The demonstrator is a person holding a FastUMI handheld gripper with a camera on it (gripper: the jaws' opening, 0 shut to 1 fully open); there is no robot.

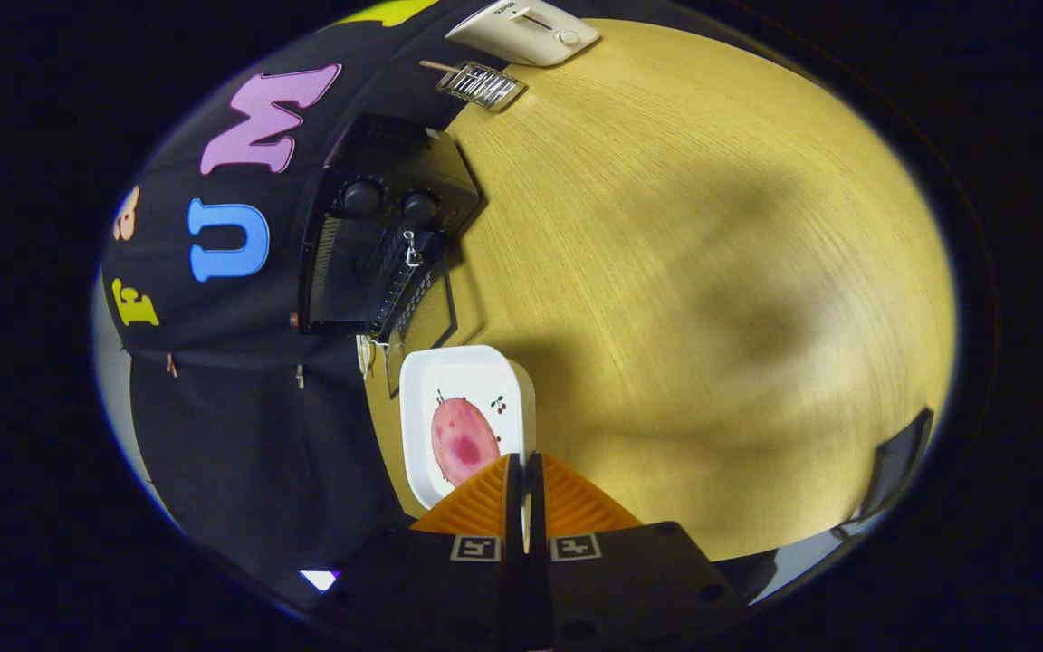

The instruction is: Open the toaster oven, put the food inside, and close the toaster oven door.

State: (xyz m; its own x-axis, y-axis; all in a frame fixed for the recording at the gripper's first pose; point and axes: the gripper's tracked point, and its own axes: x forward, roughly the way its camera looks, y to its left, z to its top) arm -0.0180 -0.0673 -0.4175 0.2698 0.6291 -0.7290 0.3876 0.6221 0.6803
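Your hand-held gripper (524, 471) fingers together, nothing clamped, tips over near rim of white rounded-square plate (472, 367). Pink oval food piece (463, 441) on plate, just ahead-left of tips, long axis running near-to-far. Black toaster oven (377, 235), door hanging open, lies beyond plate, farther left on light wood table (684, 299). You need fingers spread first, I judge.

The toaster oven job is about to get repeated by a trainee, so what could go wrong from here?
1. The claw is shut with nothing in it, right at the rim of the white dish; a nudge could slide the dish.
2. The food looks rounded, so it may roll or slip when gripped.
3. The toaster oven door seems to hang open toward the dish, so a carried load might clip it.
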